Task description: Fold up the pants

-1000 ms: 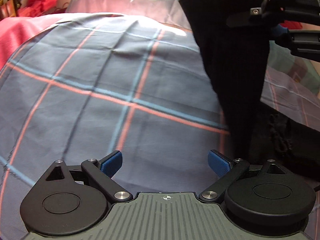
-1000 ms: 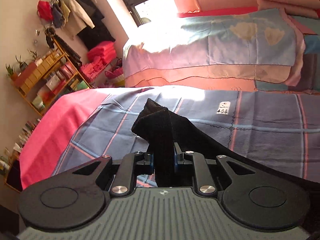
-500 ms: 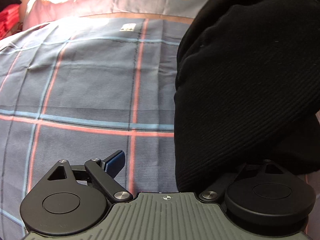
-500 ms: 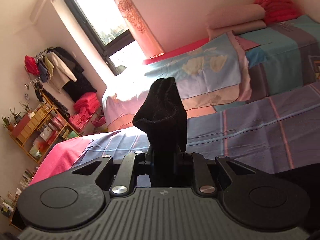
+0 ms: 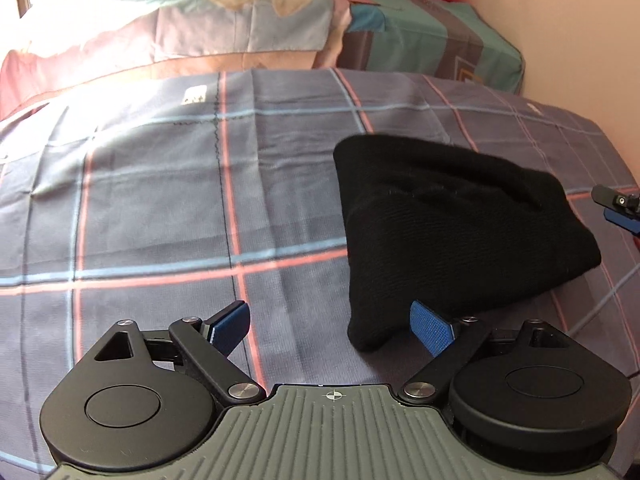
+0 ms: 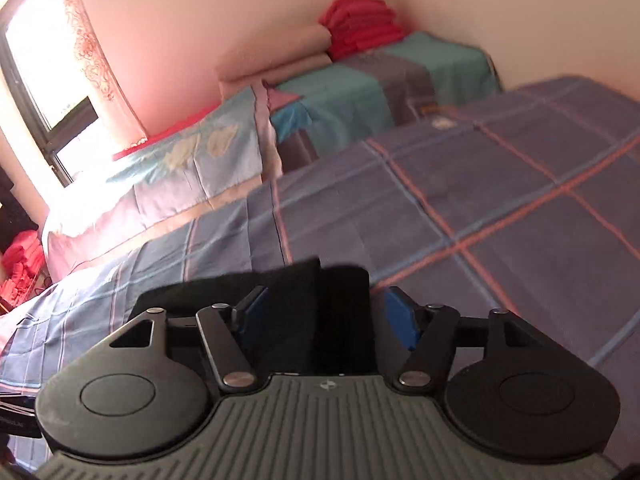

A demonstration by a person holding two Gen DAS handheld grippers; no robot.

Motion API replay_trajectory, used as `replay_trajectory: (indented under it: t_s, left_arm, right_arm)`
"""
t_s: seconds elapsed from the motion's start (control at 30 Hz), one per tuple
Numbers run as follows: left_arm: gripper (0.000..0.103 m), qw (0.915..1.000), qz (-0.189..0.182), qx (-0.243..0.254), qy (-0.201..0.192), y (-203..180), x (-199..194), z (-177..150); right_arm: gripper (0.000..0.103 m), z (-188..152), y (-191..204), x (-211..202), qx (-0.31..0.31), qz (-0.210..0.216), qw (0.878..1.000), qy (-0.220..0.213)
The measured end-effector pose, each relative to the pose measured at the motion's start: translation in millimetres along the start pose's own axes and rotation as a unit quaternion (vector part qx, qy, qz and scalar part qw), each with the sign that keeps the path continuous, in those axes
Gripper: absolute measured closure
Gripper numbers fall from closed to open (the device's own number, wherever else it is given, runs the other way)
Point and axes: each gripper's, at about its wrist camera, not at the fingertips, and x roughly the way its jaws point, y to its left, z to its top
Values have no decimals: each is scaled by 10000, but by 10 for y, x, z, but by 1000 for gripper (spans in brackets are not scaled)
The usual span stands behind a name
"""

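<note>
The black pants (image 5: 448,236) lie in a folded bundle on the plaid bed sheet (image 5: 160,208), right of centre in the left wrist view. My left gripper (image 5: 332,324) is open and empty, its right blue pad beside the bundle's near corner. My right gripper (image 6: 326,316) is open; black pants fabric (image 6: 304,312) lies between its spread blue pads, not pinched. The tip of my right gripper (image 5: 620,208) shows at the right edge of the left wrist view, just past the bundle.
A second bed with a light blue and teal cover (image 5: 280,32) stands behind the plaid bed. Folded red and beige bedding (image 6: 352,36) is stacked against the wall. A window (image 6: 48,92) is at the left. Red clothes (image 6: 20,264) lie at the far left.
My right gripper has opened and let go of the pants, which dropped from hanging in the air onto the bed. My left gripper stayed open and now sees the bundle lying flat.
</note>
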Motion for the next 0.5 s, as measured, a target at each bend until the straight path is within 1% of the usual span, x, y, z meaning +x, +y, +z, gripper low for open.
replay_trajectory:
  t_s: [0.07, 0.1, 0.13, 0.2, 0.23, 0.27, 0.3, 0.33, 0.37, 0.4, 0.43, 0.47, 0.5]
  left_arm:
    - [0, 9998, 41, -85, -146, -37, 53, 157]
    - [0, 9997, 75, -118, -183, -74, 113, 232]
    - [0, 9997, 123, -125, -171, -123, 205, 317]
    - [0, 9999, 100, -109, -45, -203, 407, 415]
    - [0, 9999, 53, -102, 72, -230, 528, 440]
    - [0, 9997, 31, -84, 213, -254, 641, 446]
    - [0, 9994, 36, -72, 349, -271, 748, 432]
    - [0, 9990, 2, -78, 430, -272, 798, 400]
    - [0, 9989, -64, -119, 454, -258, 809, 377]
    - [0, 9989, -88, -140, 447, -242, 799, 371]
    - [0, 9989, -116, -127, 430, -223, 780, 375]
    - [0, 9990, -171, -127, 404, -197, 760, 387]
    - [0, 9987, -278, -161, 396, -163, 749, 409]
  right_arm:
    - [38, 17, 258, 110, -626, 321, 9975, 19]
    - [38, 8, 383, 187, -893, 479, 9948, 101]
    - [38, -11, 464, 284, -1066, 737, 9911, 296]
    - [44, -73, 551, 577, -1328, 1332, 9774, 968]
    - [61, -104, 554, 703, -1464, 1119, 9767, 1101]
    - [94, -111, 501, 797, -1475, 632, 9813, 1063]
    - [102, -63, 367, 839, -1099, 423, 9879, 1007]
    - [103, 8, 226, 824, -527, 609, 9920, 969]
    - [103, 62, 143, 760, -160, 655, 9941, 849]
    - [98, 111, 97, 650, -157, 430, 9971, 612]
    - [72, 147, 40, 547, -173, 184, 9987, 444]
    - [32, 182, -49, 470, -30, 69, 9992, 394]
    - [18, 193, -136, 409, 145, 113, 9989, 427]
